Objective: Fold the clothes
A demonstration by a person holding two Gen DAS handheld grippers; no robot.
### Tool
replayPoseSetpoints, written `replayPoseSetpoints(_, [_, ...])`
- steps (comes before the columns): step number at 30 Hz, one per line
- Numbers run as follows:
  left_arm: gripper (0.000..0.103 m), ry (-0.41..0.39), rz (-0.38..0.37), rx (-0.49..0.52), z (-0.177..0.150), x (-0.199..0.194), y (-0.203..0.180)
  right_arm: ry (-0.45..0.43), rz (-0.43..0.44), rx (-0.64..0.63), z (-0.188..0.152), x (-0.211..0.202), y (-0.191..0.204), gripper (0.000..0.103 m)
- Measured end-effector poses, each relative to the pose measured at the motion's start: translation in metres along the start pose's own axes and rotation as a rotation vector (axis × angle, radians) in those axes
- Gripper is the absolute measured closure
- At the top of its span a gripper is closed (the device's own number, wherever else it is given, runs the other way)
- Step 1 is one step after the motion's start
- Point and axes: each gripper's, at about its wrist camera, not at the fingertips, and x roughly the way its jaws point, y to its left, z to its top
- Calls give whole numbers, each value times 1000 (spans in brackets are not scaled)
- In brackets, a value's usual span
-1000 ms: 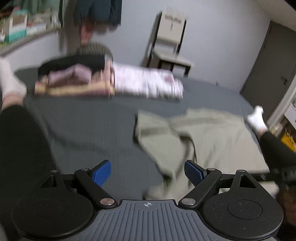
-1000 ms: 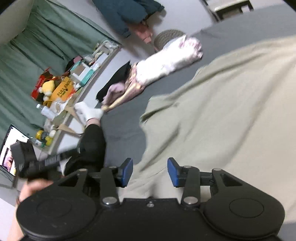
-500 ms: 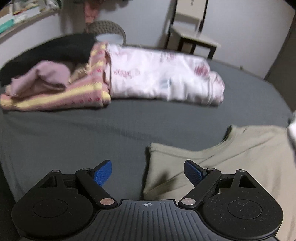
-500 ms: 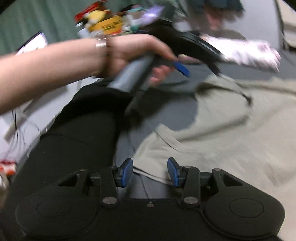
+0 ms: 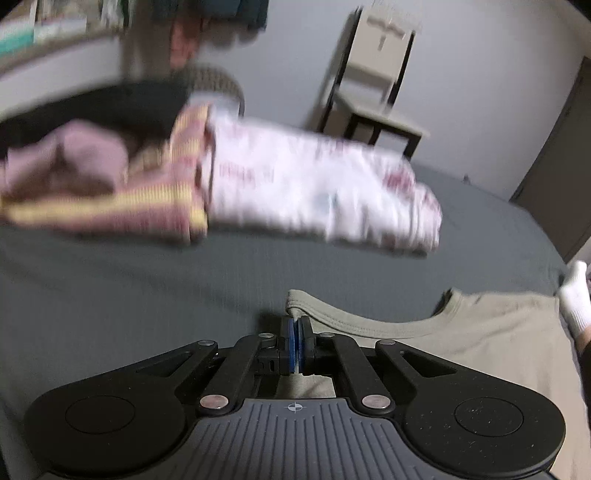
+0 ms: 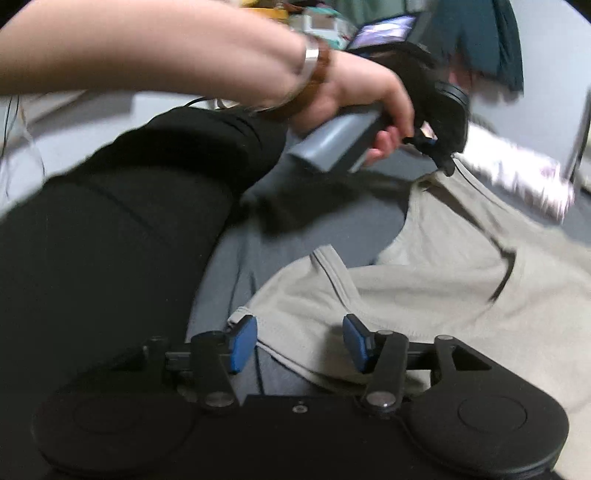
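Motion blur smears the folded white floral cloth (image 5: pixel 317 192) and the pink-and-yellow striped folded pile (image 5: pixel 107 210) on the bed, so their prints cannot be read. The shelf clutter (image 5: pixel 55 26) is indistinct, and the beige wooden chair (image 5: pixel 373 88) is cut off at the picture's top edge.

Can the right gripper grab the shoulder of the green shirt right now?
Probably yes. The right gripper is open, and the pale green cotton shirt has its strap edge lying between the blue pads, with nothing in the way.
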Motion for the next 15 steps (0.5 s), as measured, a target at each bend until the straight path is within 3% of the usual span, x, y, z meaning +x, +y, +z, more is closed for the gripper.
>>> replayPoseSetpoints(7, [102,28,84,167,27,27,-10,-16,-29,-50,-1,7,11,44])
replayPoseSetpoints(15, [102,49,146,224,29,55,-10,-28,-9,43,-7,1,-6,41])
